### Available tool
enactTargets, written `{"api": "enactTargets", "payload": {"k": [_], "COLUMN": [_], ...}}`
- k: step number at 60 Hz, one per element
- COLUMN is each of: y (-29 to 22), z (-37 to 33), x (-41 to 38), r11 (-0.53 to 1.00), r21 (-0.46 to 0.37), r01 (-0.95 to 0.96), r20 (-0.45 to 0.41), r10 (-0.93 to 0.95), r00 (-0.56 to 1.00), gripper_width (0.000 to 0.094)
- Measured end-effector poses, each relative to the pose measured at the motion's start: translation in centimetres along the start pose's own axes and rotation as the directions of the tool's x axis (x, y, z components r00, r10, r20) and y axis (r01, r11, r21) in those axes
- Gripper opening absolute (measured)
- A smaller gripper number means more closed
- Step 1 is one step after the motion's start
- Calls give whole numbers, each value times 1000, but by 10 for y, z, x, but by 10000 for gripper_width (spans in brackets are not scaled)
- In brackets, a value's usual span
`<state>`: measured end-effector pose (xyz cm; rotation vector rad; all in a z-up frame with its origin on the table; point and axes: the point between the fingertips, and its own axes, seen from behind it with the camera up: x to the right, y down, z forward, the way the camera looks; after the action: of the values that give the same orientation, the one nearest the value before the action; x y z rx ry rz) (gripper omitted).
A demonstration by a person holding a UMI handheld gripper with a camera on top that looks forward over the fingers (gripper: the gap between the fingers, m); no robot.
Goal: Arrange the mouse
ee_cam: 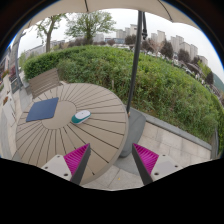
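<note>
1. Mouse [81, 117]: laid on the round slatted counter [100, 135], just right of the dark mouse pad [42, 109].
2. Gripper [113, 160]: jaws held wide open, nothing gripped; mouse lies well ahead, slightly left.

Gripper [110, 160] seen from behind, 2 fingers reaching forward from bottom of view. Fingers spread wide apart, clear gap between them, nothing held, nothing between them. Left finger [80, 163] dark, angled inward toward tip, magenta pad [73, 157] on inner face. Right finger [142, 164] dark, mirrored pose, magenta pad [148, 157] on inner face. Both fingers level with each other, raised in air, touching nothing. No hand or sleeve of person visible.
</note>
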<state>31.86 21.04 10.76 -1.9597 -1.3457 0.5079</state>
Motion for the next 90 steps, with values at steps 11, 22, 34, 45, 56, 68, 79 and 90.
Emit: {"api": "enactTargets", "payload": {"k": [11, 22, 34, 45, 56, 68, 79, 90], "y": [-3, -6, -3, -15, -34, -62, -82, -89], "z": [12, 26, 65, 117, 167, 213, 237, 246], "x": [-59, -122, -158, -170, -180, -189, -203, -217], "r11": [998, 991, 983, 988, 992, 990, 992, 991], "r21": [-1, 40, 85, 101, 112, 129, 119, 121], "r01": [61, 130, 166, 116, 57, 50, 33, 54], "r20": [101, 213, 242, 231, 236, 216, 238, 268], "r10": [-61, -135, -182, -136, -83, -77, -61, -85], "r00": [993, 968, 953, 963, 968, 973, 969, 960], "gripper_width": [853, 853, 854, 853, 859, 851, 846, 817]}}
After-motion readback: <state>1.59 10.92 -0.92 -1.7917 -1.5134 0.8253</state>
